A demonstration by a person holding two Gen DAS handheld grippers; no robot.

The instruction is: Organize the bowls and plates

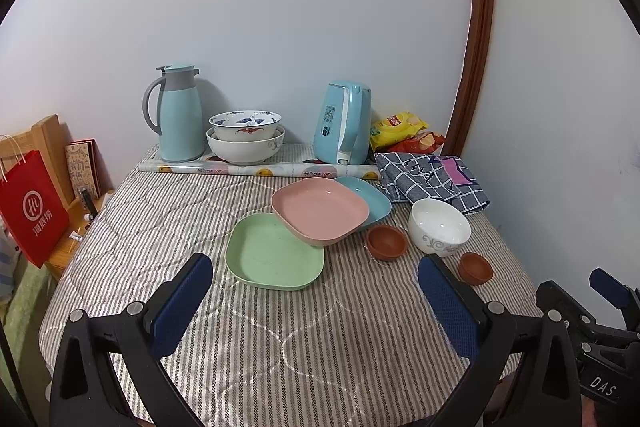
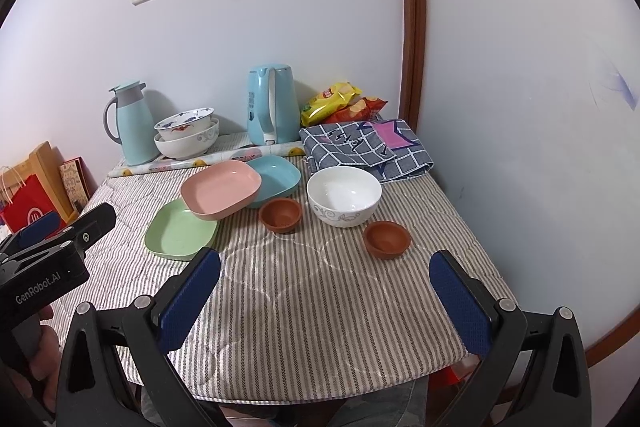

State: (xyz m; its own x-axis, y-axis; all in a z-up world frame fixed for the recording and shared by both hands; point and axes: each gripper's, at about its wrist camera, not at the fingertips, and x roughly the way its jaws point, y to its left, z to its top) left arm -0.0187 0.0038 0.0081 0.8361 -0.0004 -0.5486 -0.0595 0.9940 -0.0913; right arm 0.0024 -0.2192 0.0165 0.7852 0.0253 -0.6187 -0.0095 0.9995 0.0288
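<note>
Evidently little of the organizing has been done, judging by how the dishes lie on the desk with its striped quilted cover. Three shallow square plastic plates are spread in a loose overlapping row: the pale green plate lies nearest, the pink plate rests tilted over its far corner, and the blue plate is partly covered behind the pink one. To their right, a white ceramic bowl with a grey scroll pattern stands alone, with one small brown clay bowl just beside it on the left and a second small brown clay bowl near its front right. Two larger patterned bowls are already nested at the back, between a light blue thermos jug and a light blue electric kettle. The left gripper and the right gripper are both held above the near edge of the desk, jaws spread wide and nothing grasped. Stacking the three plates squarely and nesting the loose bowls appear to be left undone.
</note>
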